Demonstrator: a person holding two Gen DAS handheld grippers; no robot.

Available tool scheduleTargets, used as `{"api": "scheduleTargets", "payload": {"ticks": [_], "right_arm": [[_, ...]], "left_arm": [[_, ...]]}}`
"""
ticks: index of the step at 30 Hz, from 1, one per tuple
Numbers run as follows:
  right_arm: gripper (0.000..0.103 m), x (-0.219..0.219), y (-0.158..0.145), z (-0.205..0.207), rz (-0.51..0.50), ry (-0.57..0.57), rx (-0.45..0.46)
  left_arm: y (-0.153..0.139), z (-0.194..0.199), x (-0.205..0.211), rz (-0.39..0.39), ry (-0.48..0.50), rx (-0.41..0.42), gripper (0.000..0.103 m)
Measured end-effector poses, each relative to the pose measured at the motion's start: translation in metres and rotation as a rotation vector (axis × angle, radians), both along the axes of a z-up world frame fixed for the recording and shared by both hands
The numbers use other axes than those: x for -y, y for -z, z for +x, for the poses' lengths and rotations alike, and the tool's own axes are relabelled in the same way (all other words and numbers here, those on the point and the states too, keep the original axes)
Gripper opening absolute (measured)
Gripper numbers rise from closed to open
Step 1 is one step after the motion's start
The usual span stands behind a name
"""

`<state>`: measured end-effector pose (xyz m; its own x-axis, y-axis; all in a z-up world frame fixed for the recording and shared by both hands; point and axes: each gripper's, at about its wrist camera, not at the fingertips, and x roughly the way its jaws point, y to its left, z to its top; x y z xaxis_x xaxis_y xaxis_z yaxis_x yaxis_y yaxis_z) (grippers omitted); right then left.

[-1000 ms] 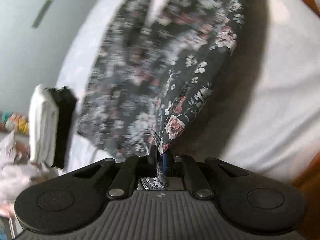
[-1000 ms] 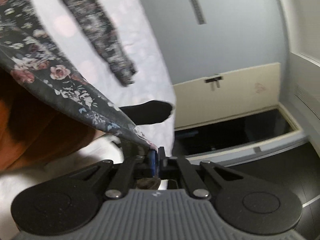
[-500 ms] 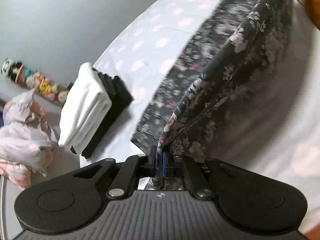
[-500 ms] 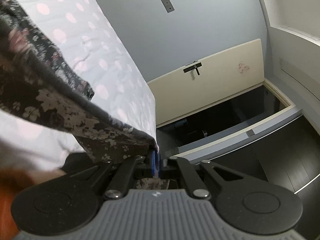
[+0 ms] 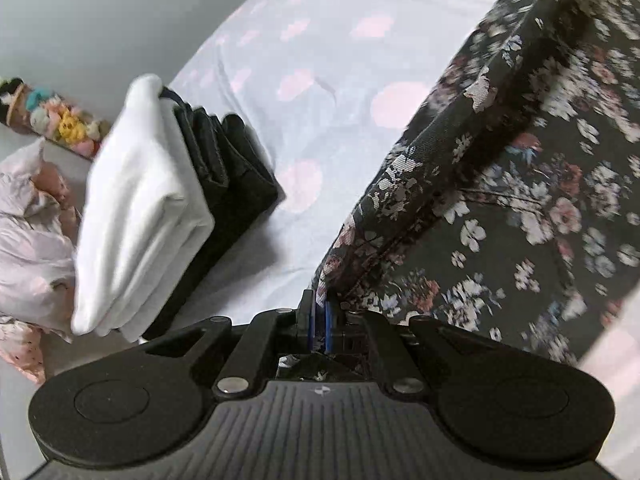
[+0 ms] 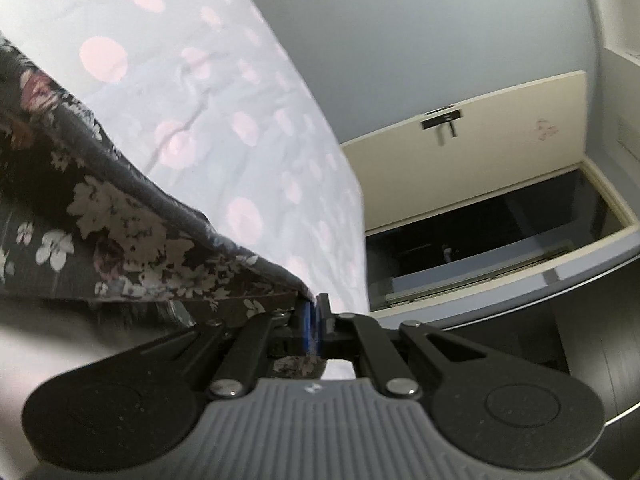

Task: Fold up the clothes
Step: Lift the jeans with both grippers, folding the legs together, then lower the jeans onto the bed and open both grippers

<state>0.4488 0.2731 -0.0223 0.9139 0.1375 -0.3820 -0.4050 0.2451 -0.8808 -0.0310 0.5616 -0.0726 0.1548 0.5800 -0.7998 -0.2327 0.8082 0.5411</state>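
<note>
Plainly, both grippers pinch the floral garment by one edge: left gripper and right gripper are each clamped on a corner, so the cloth's long axis runs between them, draping ahead onto the spotted bedsheet.

Open bedsheet runs far ahead between the folded pile on the left and the floral garment on the right. Near the pile, that lane narrows.
</note>
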Motion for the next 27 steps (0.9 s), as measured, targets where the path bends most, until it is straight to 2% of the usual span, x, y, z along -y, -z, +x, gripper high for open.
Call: {"api": "scheduleTargets", "payload": {"ticks": [8,13,14,16,19,21,23,25,27], "right_arm": [[0.002,-0.069,0.056,0.036,-0.063,0.02,-0.011],[0.002,-0.09,0.077,0.05,-0.076,0.036,-0.03],[0.004,-0.091,0.078,0.051,-0.066,0.046,-0.035],[0.013,-0.094,0.08,0.053,-0.044,0.067,-0.048],[0.034,-0.09,0.064,0.061,0.052,0.108,-0.093],[0.045,-0.085,0.05,0.068,0.125,0.137,-0.124],[0.056,-0.072,0.028,0.077,0.246,0.188,-0.178],[0.057,-0.052,0.007,0.087,0.375,0.239,-0.275],[0.054,-0.026,-0.005,0.095,0.476,0.294,-0.366]], "left_arm": [[0.042,0.018,-0.046,-0.081,-0.094,0.017,0.006],[0.049,0.02,-0.066,-0.127,-0.18,0.088,0.009],[0.049,0.02,-0.07,-0.128,-0.199,0.109,0.013],[0.045,0.017,-0.069,-0.094,-0.205,0.15,0.019],[0.029,0.002,-0.063,-0.081,-0.237,0.237,0.037],[0.018,-0.008,-0.059,-0.074,-0.26,0.296,0.055],[0.008,-0.021,-0.052,-0.075,-0.286,0.346,0.056],[0.004,-0.034,-0.042,-0.087,-0.304,0.36,0.056],[0.004,-0.049,-0.03,-0.086,-0.329,0.361,0.056]]}}
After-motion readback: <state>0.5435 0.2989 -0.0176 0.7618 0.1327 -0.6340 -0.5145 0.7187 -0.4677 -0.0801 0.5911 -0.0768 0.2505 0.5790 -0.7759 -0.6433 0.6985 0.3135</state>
